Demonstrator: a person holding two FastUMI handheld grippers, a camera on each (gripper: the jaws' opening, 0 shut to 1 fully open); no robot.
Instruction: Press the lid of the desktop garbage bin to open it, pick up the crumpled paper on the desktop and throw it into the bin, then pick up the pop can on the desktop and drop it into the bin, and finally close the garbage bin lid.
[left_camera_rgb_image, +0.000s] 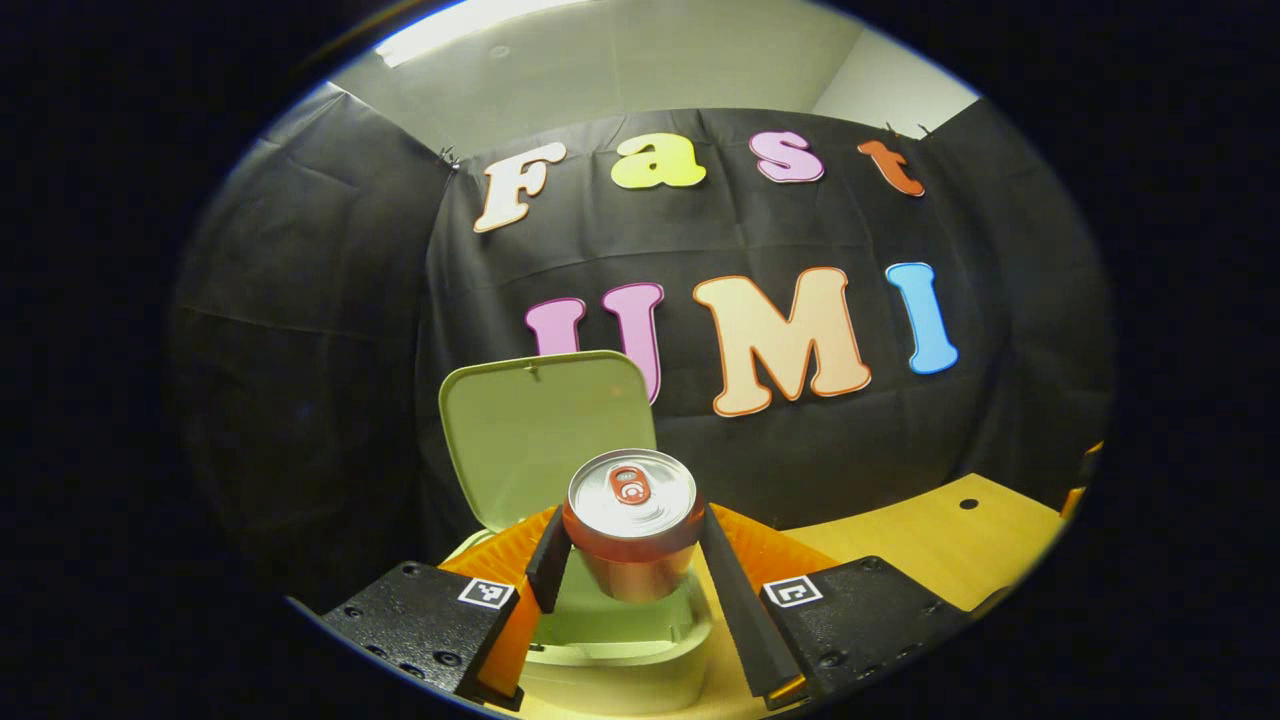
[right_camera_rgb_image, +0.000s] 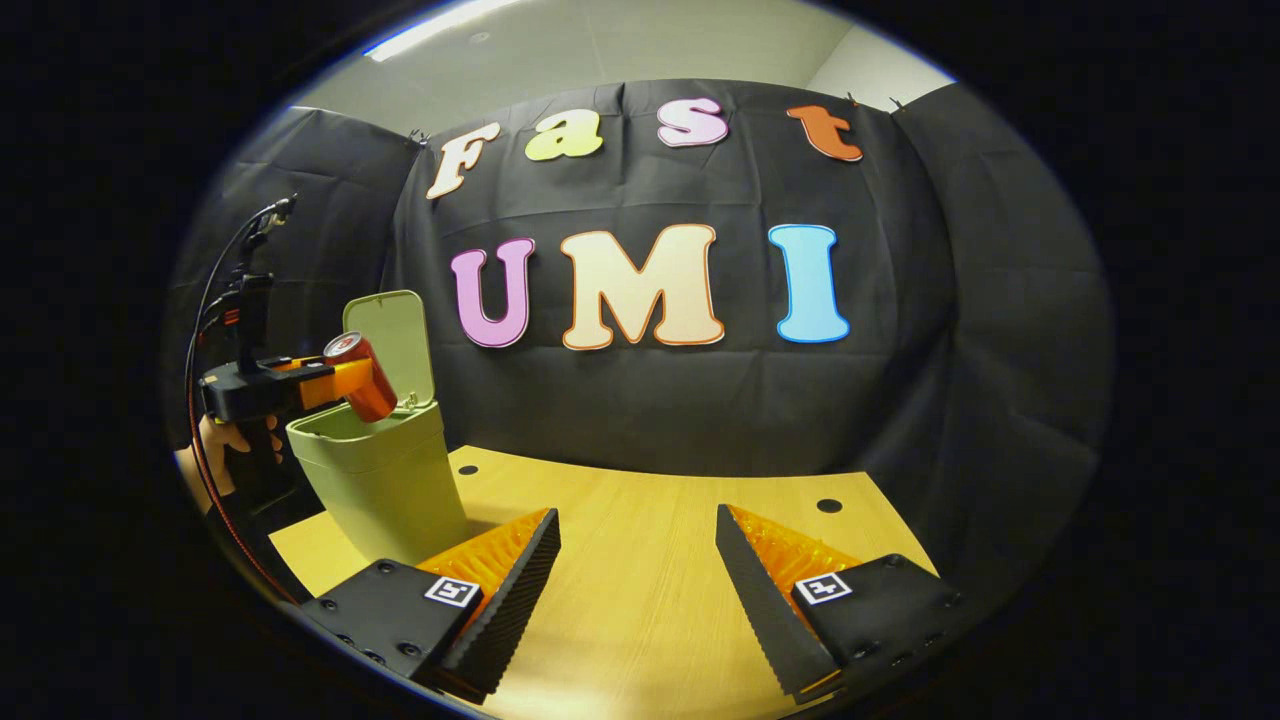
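The left gripper (left_camera_rgb_image: 630, 560) has its fingers clamped on the pop can (left_camera_rgb_image: 633, 520), held above the open mouth of the green garbage bin (left_camera_rgb_image: 610, 650), lid (left_camera_rgb_image: 545, 430) upright. The right gripper (right_camera_rgb_image: 638, 580) hangs with fingers spread over the desk (right_camera_rgb_image: 640, 540).

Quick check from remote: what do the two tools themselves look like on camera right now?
Each tool has black bolted plates carrying a square black-and-white marker; the right tool has ridged, sawtooth-edged fingers. Seen from the right gripper view, the left tool has a black-and-orange body with black and red cables looping upward.
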